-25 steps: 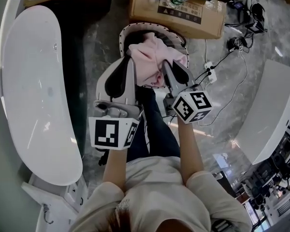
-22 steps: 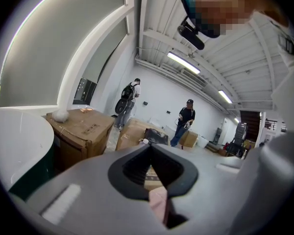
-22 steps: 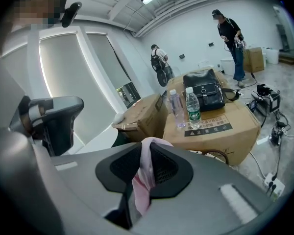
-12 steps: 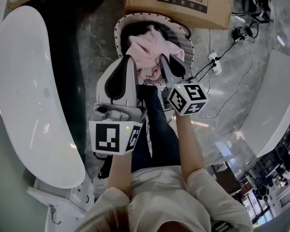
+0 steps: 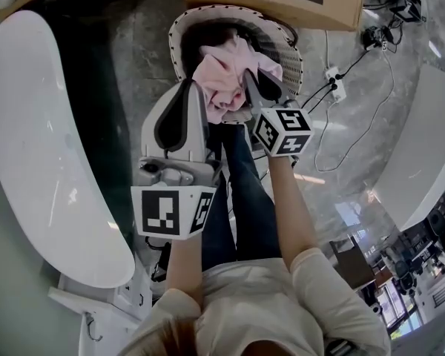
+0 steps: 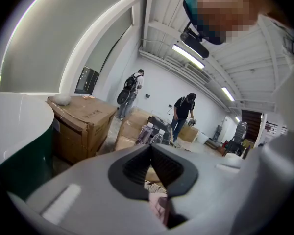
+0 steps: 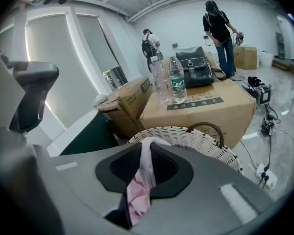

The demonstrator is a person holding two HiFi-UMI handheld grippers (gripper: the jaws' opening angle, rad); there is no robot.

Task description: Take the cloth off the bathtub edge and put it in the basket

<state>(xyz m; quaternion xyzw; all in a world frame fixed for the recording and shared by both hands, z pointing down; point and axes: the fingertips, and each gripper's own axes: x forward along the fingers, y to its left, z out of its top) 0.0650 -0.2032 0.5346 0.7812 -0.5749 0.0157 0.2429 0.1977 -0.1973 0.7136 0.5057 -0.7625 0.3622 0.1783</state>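
Cloth (image 5: 224, 80) held over the basket (image 5: 293, 50), ready for release.

The right gripper (image 5: 254, 80) has its fingers (image 7: 171, 168) clamped on a pink fold that pokes past their tips, and the rest hangs beneath them above the basket's mouth. The left gripper (image 5: 187, 87) rides alongside, fingers pressed together with no cloth at their tips. Next, I'd judge, the right fingers should sink a little further and then part. Since a second ago both grippers have dropped closer to the basket.

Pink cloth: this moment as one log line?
held: pink cloth in right gripper jaws | where: over wicker basket | left gripper: jaws together
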